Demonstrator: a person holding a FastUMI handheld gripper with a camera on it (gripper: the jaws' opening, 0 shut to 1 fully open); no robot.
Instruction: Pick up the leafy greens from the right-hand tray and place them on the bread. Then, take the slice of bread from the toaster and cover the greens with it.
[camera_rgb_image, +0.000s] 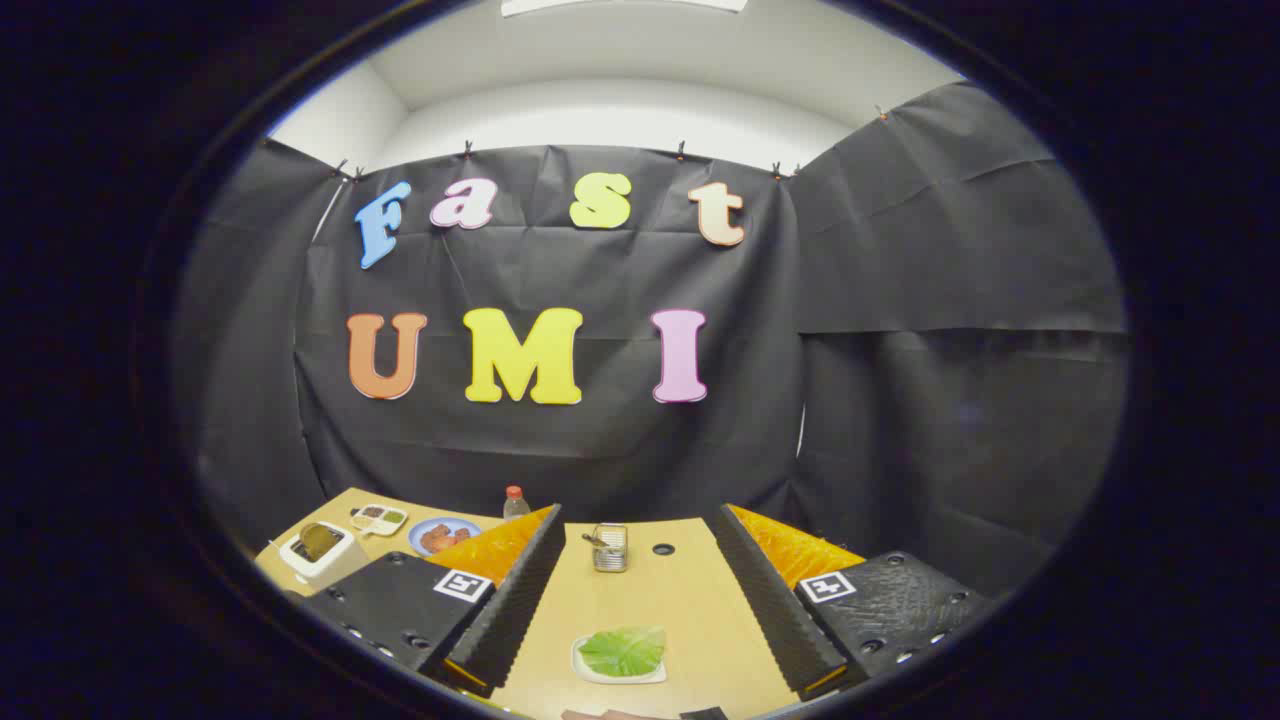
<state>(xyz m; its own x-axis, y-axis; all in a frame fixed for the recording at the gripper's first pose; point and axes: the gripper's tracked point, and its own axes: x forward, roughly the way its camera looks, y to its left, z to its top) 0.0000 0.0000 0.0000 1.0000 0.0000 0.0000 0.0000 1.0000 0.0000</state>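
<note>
Jaws (630, 610) apart above crinkled leafy greens (623, 651).

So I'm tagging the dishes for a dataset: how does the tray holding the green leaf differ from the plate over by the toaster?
The tray is white and squarish, holding a flat green leaf; the plate is bluish and round, holding reddish-brown food. The tray lies between the open gripper's fingers; the plate sits beyond the left finger, beside the toaster. Both rest on the wooden table.
</note>
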